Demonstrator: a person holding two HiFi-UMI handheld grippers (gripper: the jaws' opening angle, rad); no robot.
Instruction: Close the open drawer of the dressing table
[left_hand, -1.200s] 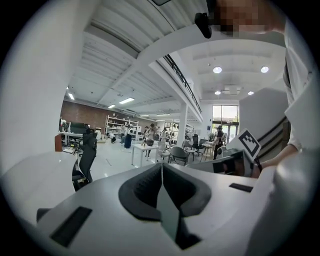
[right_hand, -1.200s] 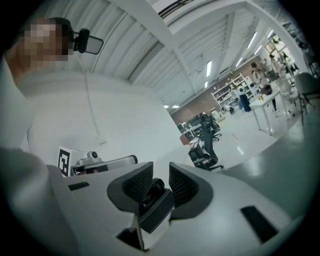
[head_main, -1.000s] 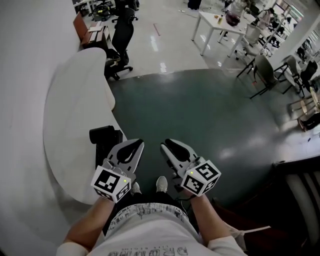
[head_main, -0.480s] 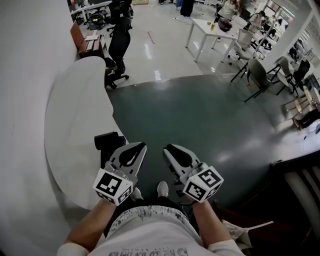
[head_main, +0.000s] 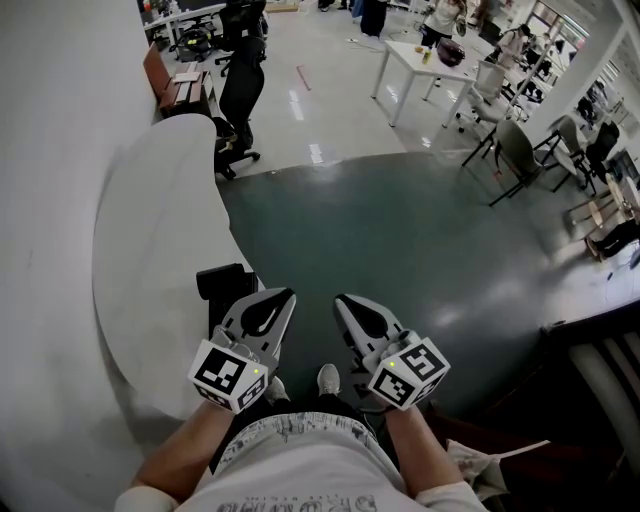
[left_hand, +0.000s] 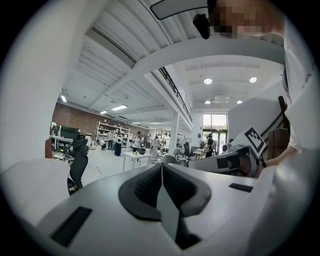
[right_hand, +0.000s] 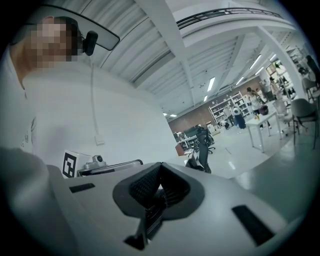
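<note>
Drawer and dressing table show in none of our views, so we judge the task as not yet begun; the drawer must lie somewhere outside what we see. We stand on the dark green floor, our shoes just below the tools, with a curved white counter at our left. A black box sits at the counter's edge, just past the left gripper.

We hold both tools side by side in front of the waist, pointing about level and away from us. That reads as a carrying pose, not a reach toward anything.

The left gripper's jaws are pressed together with nothing between them. The right gripper has just been closing its jaws; they now meet, and no object sits between them. Closed, empty jaws suit a push, we think, since a drawer front needs only a blunt tip against it.

An office chair and a white table stand farther off, well apart from us. Next we need to find the dressing table and turn toward it.
</note>
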